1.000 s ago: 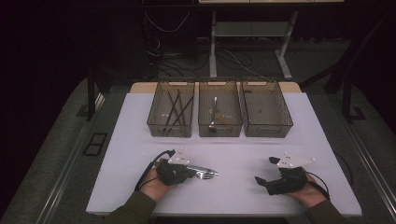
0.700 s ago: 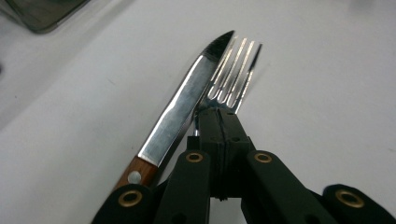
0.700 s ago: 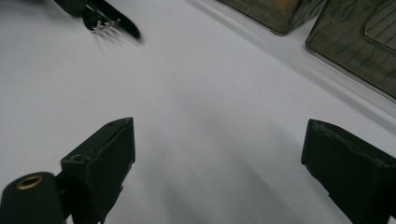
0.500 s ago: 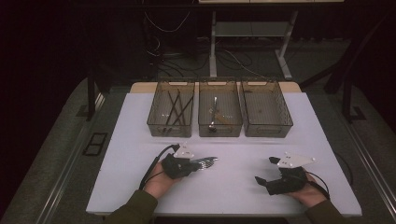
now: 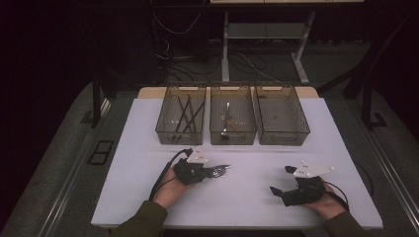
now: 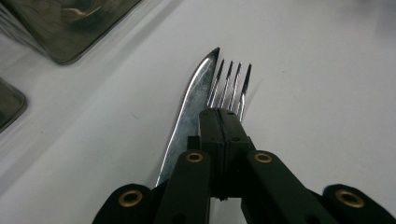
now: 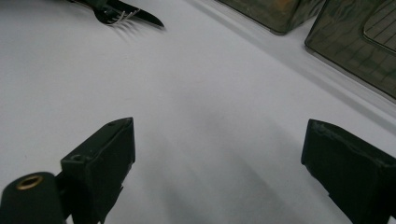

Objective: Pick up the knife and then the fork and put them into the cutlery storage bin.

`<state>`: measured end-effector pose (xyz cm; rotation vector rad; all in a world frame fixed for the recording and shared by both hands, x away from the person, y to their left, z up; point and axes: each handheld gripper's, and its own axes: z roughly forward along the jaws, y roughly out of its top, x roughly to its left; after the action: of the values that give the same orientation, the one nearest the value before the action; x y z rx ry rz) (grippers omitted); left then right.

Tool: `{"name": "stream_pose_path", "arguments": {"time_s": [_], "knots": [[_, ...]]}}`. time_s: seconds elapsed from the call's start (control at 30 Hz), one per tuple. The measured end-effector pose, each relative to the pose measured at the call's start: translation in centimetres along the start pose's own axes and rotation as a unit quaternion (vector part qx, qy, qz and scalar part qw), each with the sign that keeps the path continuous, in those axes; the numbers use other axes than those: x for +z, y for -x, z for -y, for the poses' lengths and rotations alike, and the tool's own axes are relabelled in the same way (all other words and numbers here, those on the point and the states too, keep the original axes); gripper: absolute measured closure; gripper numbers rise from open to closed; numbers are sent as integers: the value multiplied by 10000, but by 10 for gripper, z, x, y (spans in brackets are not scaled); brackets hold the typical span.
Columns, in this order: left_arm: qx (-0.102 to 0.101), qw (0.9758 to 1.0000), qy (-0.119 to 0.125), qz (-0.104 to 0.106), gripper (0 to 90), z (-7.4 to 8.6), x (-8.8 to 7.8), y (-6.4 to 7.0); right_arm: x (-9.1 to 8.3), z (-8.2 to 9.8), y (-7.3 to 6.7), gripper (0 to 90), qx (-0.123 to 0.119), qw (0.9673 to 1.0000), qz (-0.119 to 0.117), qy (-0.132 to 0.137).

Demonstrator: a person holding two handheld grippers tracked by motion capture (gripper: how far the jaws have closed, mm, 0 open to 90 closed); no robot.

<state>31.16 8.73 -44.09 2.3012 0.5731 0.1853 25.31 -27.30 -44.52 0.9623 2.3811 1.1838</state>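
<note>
The fork (image 6: 231, 84) and knife (image 6: 191, 107) sit pinched together in my left gripper (image 6: 219, 116), seen up close along its jaws. From high up, they look like one shiny bit. My right gripper (image 5: 281, 180) has its jaws wide apart, holding nothing.

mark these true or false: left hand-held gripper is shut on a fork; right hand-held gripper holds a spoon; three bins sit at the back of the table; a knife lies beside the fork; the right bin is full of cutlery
1. The left hand-held gripper is shut on a fork. True.
2. The right hand-held gripper holds a spoon. False: its jaws are open and empty.
3. Three bins sit at the back of the table. True.
4. A knife lies beside the fork. True.
5. The right bin is full of cutlery. False: it looks empty.
</note>
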Motion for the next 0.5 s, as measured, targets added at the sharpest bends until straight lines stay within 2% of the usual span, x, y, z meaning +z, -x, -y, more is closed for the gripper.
{"name": "stream_pose_path", "arguments": {"time_s": [0.13,0.23,0.3,0.5], "knots": [[8,9999,-13,147,891,0,-1,2,0,0,0,100,-6,10000,1,18],[67,9993,-184,321,891,1,3,6,-1,0,0,100,8,10000,8,17],[156,9992,-257,280,890,1,4,7,-1,0,0,100,-7,10000,10,16],[230,9995,-182,106,891,0,6,7,-1,0,0,100,-6,10000,0,16]]}}
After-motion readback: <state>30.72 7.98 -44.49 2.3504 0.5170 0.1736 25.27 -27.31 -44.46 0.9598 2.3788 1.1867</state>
